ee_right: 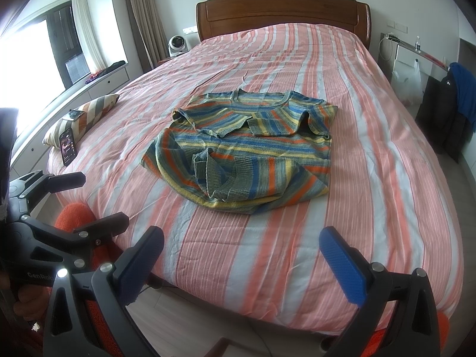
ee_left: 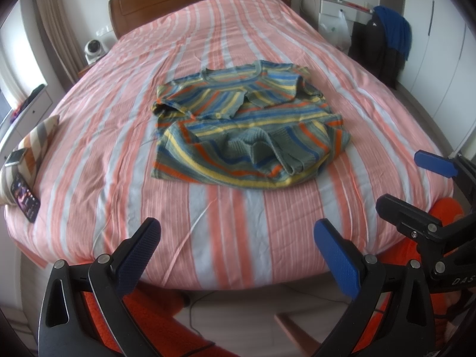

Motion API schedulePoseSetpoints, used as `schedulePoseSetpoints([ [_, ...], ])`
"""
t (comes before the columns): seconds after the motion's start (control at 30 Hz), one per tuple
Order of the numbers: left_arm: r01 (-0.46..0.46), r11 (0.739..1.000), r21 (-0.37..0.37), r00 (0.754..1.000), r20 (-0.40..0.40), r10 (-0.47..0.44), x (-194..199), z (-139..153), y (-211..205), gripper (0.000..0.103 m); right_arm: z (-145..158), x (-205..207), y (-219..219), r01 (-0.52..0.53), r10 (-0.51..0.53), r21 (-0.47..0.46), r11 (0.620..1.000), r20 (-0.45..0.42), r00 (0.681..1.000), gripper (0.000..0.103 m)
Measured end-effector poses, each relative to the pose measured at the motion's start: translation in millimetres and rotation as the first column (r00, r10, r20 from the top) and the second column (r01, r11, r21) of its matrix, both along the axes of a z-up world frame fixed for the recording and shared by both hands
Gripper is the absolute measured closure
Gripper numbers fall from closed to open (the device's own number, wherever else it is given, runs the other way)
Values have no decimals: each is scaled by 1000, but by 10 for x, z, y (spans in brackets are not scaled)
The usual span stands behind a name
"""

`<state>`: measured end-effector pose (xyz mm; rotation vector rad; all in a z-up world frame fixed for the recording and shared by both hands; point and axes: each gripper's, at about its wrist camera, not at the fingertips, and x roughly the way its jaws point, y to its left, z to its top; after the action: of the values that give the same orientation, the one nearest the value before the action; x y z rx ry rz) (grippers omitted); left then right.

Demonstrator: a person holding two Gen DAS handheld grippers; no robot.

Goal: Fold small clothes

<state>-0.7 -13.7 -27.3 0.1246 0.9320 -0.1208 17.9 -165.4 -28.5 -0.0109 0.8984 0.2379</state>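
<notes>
A striped knit sweater [ee_left: 244,125] in blue, yellow, orange and grey-green lies on the bed [ee_left: 226,223], collar toward the headboard, sleeves folded in across the front, bottom hem bunched up. It also shows in the right wrist view [ee_right: 247,148]. My left gripper [ee_left: 238,238] is open and empty, held over the bed's near edge, short of the sweater. My right gripper [ee_right: 241,250] is open and empty, also over the near edge. The right gripper shows at the right of the left wrist view [ee_left: 416,184], and the left gripper shows at the left of the right wrist view [ee_right: 89,199].
A striped pillow [ee_right: 83,113] with a phone [ee_right: 67,146] leaning on it lies at the bed's left edge. A small fan [ee_right: 178,45] stands by the wooden headboard [ee_right: 282,12]. Dark and blue clothes [ee_right: 455,104] hang on the right.
</notes>
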Motion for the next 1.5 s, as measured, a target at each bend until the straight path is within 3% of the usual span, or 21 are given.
schedulePoseSetpoints([
  [1.5,-1,1000,3,1000,-4,1,-12,-16,-24,0,-37,-37,42,3,-3,-1,1000,2,1000,0],
])
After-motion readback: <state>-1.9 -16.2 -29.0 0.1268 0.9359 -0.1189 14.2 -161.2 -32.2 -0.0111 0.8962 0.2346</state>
